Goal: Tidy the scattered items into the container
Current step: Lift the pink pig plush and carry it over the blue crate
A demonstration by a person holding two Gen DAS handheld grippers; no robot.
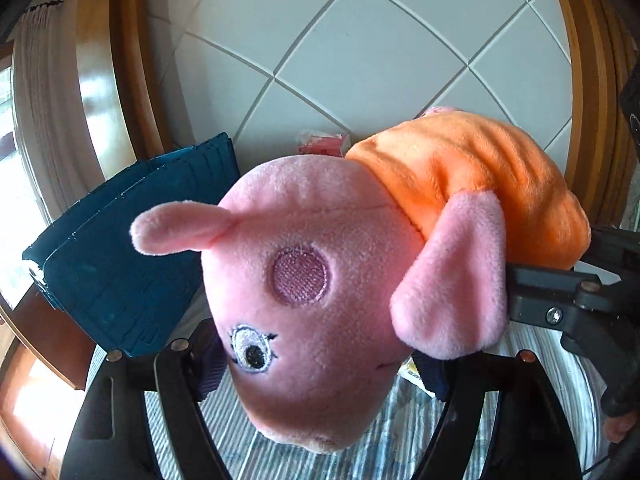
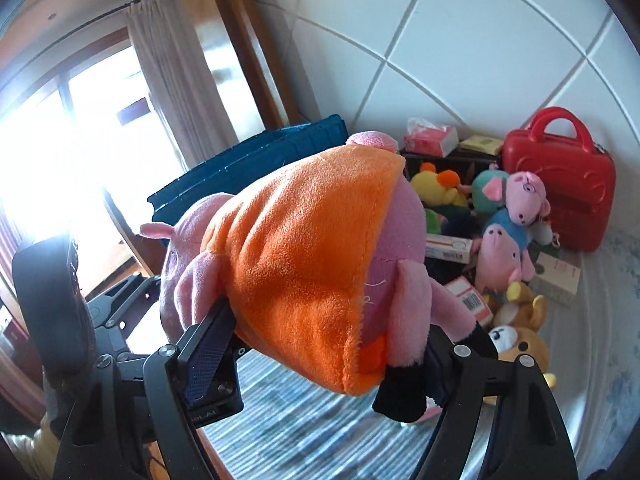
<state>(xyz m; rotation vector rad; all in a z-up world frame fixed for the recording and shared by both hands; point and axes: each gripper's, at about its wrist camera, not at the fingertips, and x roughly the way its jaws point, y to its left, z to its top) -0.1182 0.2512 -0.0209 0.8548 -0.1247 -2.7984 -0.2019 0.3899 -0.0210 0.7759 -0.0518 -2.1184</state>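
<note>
A pink plush pig in an orange dress is held in the air between both grippers. My left gripper is shut on its head. My right gripper is shut on its orange body and legs; that gripper's arm shows in the left wrist view. A dark blue container stands behind the pig on the left, also in the right wrist view. Several small plush toys and boxes lie scattered on the right.
A red toy suitcase stands against the white tiled wall. A bear plush and a red tissue pack lie nearby. A striped cloth covers the surface. A window and curtain are at left.
</note>
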